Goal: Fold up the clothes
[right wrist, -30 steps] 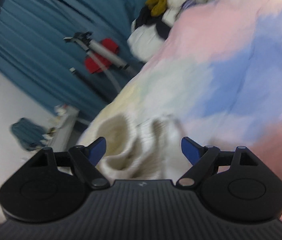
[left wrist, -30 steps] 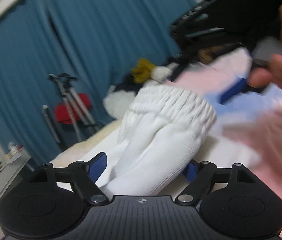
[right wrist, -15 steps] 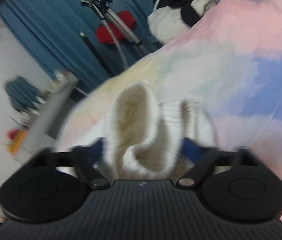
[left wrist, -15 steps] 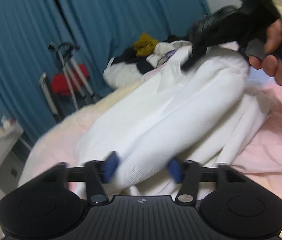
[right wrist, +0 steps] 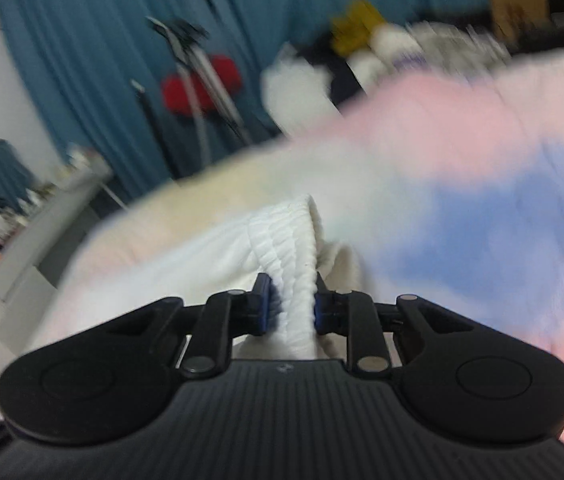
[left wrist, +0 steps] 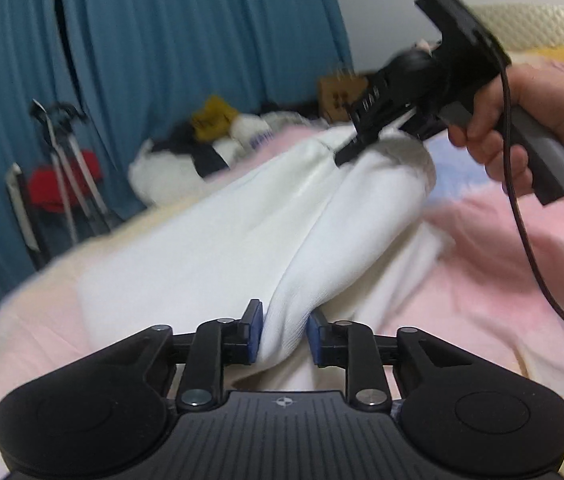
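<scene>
White trousers (left wrist: 241, 232) lie stretched across a bed's pastel blanket (left wrist: 502, 260). My left gripper (left wrist: 282, 336) is shut on the leg end, with the cloth bunched between its blue pads. In the left wrist view, a hand (left wrist: 534, 120) holds my right gripper (left wrist: 358, 140) at the far end of the trousers. In the right wrist view, my right gripper (right wrist: 292, 300) has the ribbed elastic waistband (right wrist: 286, 236) between its jaws. Those jaws are closing and the pads press on the band. The picture there is blurred.
A pile of mixed clothes (left wrist: 209, 148) lies at the far end of the bed, with a cardboard box (left wrist: 340, 94) behind it. A tripod with a red item (left wrist: 61, 168) stands before blue curtains (left wrist: 181, 40). A cluttered shelf (right wrist: 41, 232) is at the left. A cable (left wrist: 522, 240) hangs from the right gripper.
Both grippers went from wide open to closed on the white trousers. The left one drew back, and the trousers now lie stretched out between the two grippers.
</scene>
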`<control>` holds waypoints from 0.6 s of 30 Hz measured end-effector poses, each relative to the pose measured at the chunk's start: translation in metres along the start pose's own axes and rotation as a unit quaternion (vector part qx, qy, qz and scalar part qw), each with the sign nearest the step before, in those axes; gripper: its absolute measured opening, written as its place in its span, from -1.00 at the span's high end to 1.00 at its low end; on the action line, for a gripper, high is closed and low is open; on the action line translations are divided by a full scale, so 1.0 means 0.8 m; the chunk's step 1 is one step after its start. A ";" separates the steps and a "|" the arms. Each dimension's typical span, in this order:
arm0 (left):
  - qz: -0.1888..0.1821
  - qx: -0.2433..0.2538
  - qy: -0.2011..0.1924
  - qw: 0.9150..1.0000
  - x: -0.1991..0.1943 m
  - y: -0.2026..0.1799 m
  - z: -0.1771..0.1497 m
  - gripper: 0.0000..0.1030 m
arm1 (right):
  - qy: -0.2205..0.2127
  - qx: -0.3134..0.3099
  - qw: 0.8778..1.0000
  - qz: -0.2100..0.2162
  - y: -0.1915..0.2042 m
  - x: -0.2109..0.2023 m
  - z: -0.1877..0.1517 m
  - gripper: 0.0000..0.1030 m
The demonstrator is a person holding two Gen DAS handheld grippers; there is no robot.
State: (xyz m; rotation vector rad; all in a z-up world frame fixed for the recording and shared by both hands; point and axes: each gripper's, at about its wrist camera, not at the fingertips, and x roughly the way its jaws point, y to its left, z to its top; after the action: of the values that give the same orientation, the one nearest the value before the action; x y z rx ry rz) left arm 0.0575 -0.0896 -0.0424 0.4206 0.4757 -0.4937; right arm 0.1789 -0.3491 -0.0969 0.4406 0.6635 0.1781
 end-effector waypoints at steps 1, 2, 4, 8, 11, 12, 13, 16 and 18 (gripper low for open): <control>-0.006 -0.005 0.002 1.000 0.002 0.002 -0.001 0.40 | 0.008 0.017 1.000 0.000 -0.011 0.008 -0.004 0.44; -0.012 -0.015 0.002 1.000 0.003 0.006 0.000 0.39 | 0.009 0.034 0.999 0.009 -0.018 0.009 -0.005 0.41; -0.026 -0.044 0.001 0.999 0.003 0.019 0.003 0.19 | 0.013 0.056 0.998 0.027 -0.021 0.004 0.000 0.29; -0.053 -0.118 -0.006 0.992 -0.018 0.042 0.003 -0.35 | 0.020 0.048 0.999 0.013 -0.002 -0.019 0.002 -0.26; -0.068 -0.205 -0.024 0.976 -0.054 0.073 0.003 -0.62 | 0.010 0.032 0.999 0.006 0.016 -0.050 -0.009 -0.75; -0.075 -0.239 -0.033 0.968 -0.067 0.085 0.003 -0.72 | 0.013 0.023 1.000 0.010 0.023 -0.058 -0.014 -0.73; -0.083 -0.275 -0.043 0.957 -0.079 0.101 0.002 -0.89 | 0.023 0.011 1.000 0.016 0.031 -0.062 -0.017 -0.71; -0.076 -0.360 -0.049 0.929 -0.092 0.146 -0.008 -0.99 | 0.050 -0.026 0.998 0.007 0.045 -0.060 -0.031 -0.71; -0.049 -0.396 -0.021 0.917 -0.082 0.169 -0.019 -0.99 | 0.060 -0.030 0.997 -0.024 0.042 -0.045 -0.038 -0.71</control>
State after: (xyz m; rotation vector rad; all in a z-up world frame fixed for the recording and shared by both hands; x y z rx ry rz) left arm 0.0739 0.0487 0.0160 -0.3982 0.6125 -0.3664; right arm 0.1309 -0.3192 -0.0833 0.3590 0.7833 0.1798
